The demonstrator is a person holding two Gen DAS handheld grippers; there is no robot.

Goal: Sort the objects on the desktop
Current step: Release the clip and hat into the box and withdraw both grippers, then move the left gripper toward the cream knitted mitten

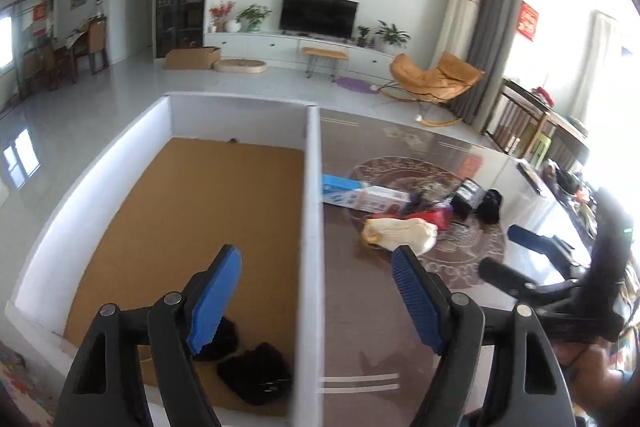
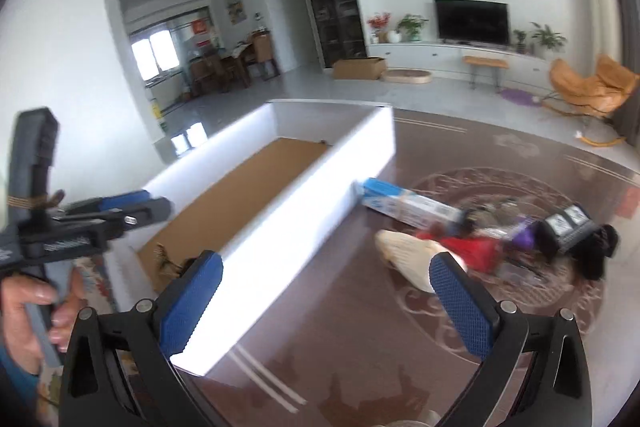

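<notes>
A white-walled box (image 1: 313, 187) with a cork floor stands on the left of the brown table (image 1: 360, 327). Two black items (image 1: 256, 373) lie at its near end. My left gripper (image 1: 316, 271) is open and empty, straddling the box's right wall. Right of the box lies a pile: a cream glove (image 1: 400, 233), a blue-and-white carton (image 1: 360, 195), a red item (image 1: 434, 217), a black case (image 1: 466, 197) and a black pouch (image 1: 490, 205). My right gripper (image 2: 326, 275) is open and empty, above the table near the glove (image 2: 404, 255) and the box wall (image 2: 280, 227).
The right gripper also shows at the right edge of the left wrist view (image 1: 520, 251); the left gripper shows at the left of the right wrist view (image 2: 120, 207). Beyond the table lie a living room floor, an orange chair (image 1: 436, 77) and a TV stand.
</notes>
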